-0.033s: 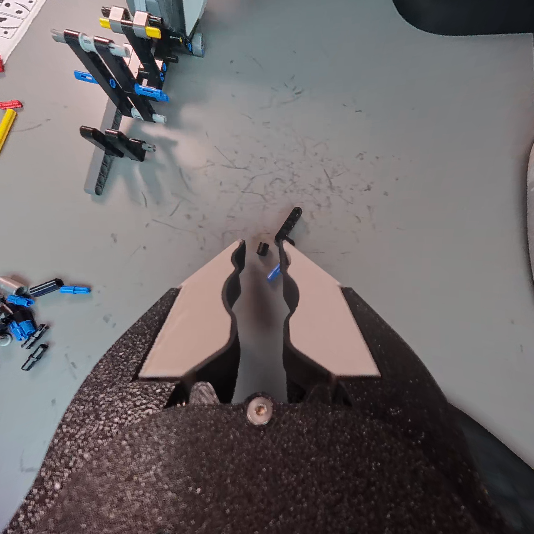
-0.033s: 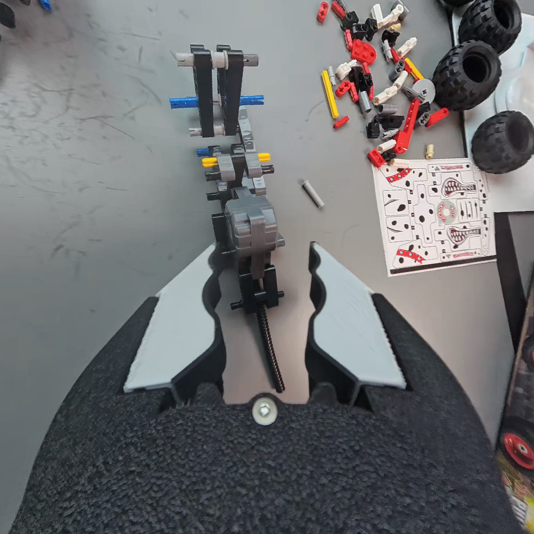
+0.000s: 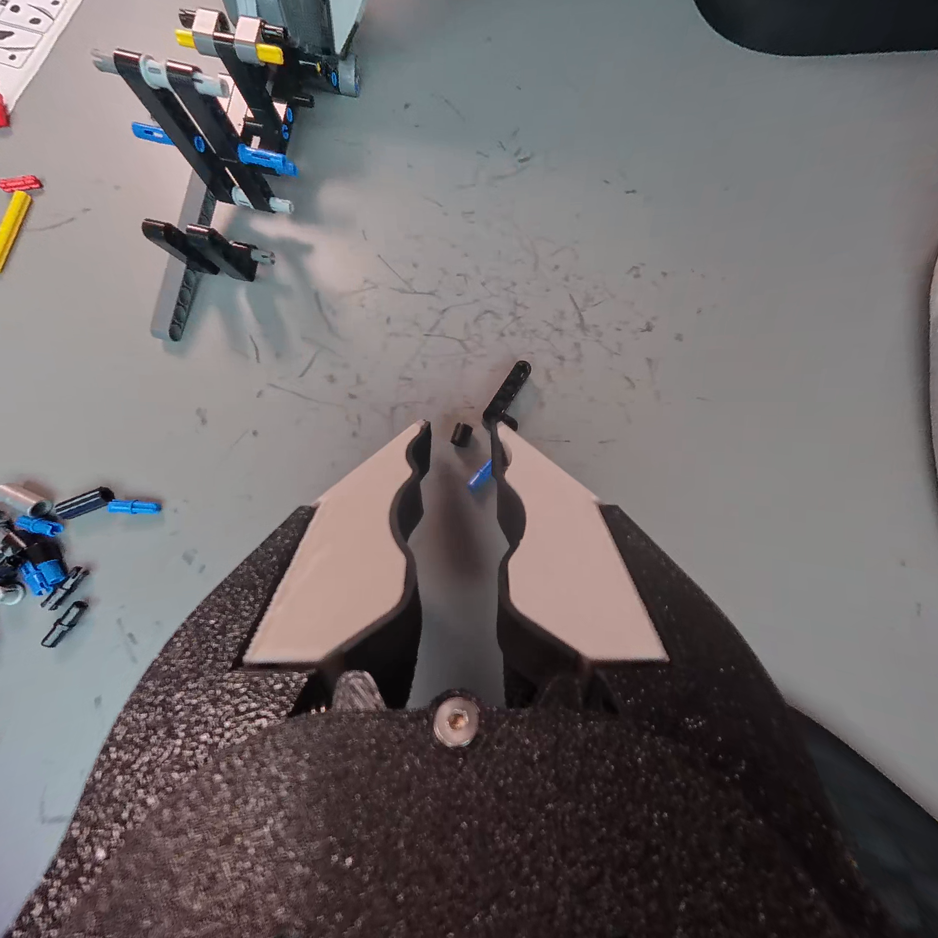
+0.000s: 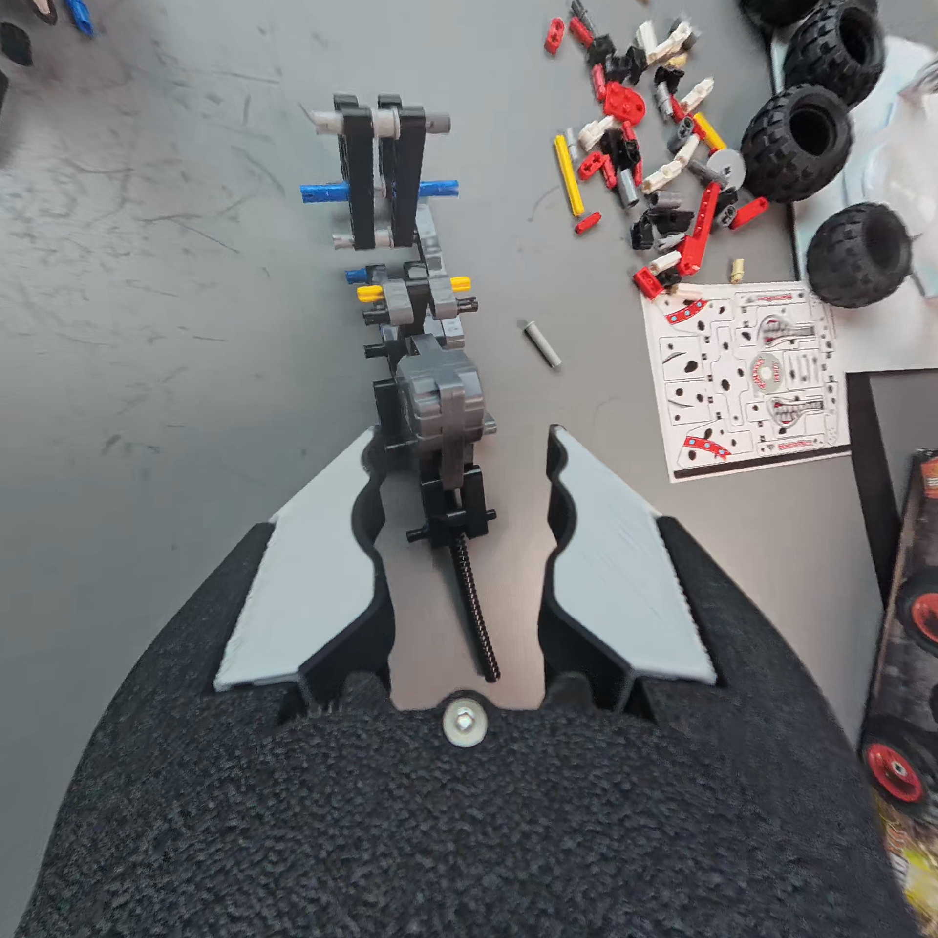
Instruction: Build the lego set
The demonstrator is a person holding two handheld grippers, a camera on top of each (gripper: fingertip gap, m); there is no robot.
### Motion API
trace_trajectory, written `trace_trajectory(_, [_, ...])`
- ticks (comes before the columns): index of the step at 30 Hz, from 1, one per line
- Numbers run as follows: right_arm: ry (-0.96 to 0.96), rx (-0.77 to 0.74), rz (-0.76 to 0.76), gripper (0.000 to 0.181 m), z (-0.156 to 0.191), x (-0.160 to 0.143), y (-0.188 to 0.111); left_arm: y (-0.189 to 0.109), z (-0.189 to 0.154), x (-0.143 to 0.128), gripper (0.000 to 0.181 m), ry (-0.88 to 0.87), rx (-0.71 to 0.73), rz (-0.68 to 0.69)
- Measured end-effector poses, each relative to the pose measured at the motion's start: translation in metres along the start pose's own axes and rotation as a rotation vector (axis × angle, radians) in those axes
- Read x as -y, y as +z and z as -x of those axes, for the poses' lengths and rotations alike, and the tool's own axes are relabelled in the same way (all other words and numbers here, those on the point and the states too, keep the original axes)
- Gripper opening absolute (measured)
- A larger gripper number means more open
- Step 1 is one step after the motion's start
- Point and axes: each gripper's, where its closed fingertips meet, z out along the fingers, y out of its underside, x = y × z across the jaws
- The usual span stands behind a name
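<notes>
**Both grippers released over the lego parts**

While its jaws stand apart and grasp nothing, the left gripper [image 3: 461,431] hovers low over the grey, scuffed table [image 3: 660,254], with 3 small pieces around its tips: a short black bush [image 3: 461,435] lies between them, a blue pin [image 3: 479,477] lies just inside the right finger, and a thin black beam [image 3: 507,391] lies just past that finger's tip, partly hidden by it. Whether the finger touches the beam cannot be told. Farther off to the upper left stands the part-built lego assembly [image 3: 213,132], black beams crossed by grey, blue and yellow pins. At the left edge lies a small heap of blue and black pins [image 3: 45,553]

The right gripper [image 4: 462,436] is also released, its jaws wide apart on either side of the same lego assembly [image 4: 436,401], seen here end-on. The grey gear housing sits between the fingertips, close against the left one; contact there cannot be told. A black ribbed axle [image 4: 474,609] runs back from the assembly down the gap between the fingers. A loose grey pin [image 4: 540,342] lies just right of the model. Beyond it are a scatter of red, black, white and yellow pieces [image 4: 655,152], a sticker sheet [image 4: 746,375], 3 black tyres [image 4: 797,134] and, at the right edge, the set's box [image 4: 908,685]
</notes>
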Motion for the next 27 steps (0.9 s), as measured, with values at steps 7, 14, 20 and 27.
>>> trace_trajectory(7, [-0.031, 0.009, -0.286, 0.043, 0.075, 0.059, -0.029, 0.0, -0.009, 0.008, 0.027, 0.027, -0.022, -0.021])
trace_trajectory(14, [-0.058, 0.211, -0.328, 0.039, 0.151, 0.072, -0.002, 0.015, -0.013, 0.003, 0.016, 0.095, 0.032, 0.102])
trace_trajectory(20, [-0.02, 0.191, -0.322, 0.03, 0.146, 0.065, 0.0, 0.025, -0.003, 0.014, 0.015, -0.087, 0.121, 0.098])
trace_trajectory(27, [-0.039, 0.134, -0.278, 0.024, 0.14, 0.056, 0.004, 0.033, -0.002, 0.022, 0.021, -0.25, 0.101, 0.072])
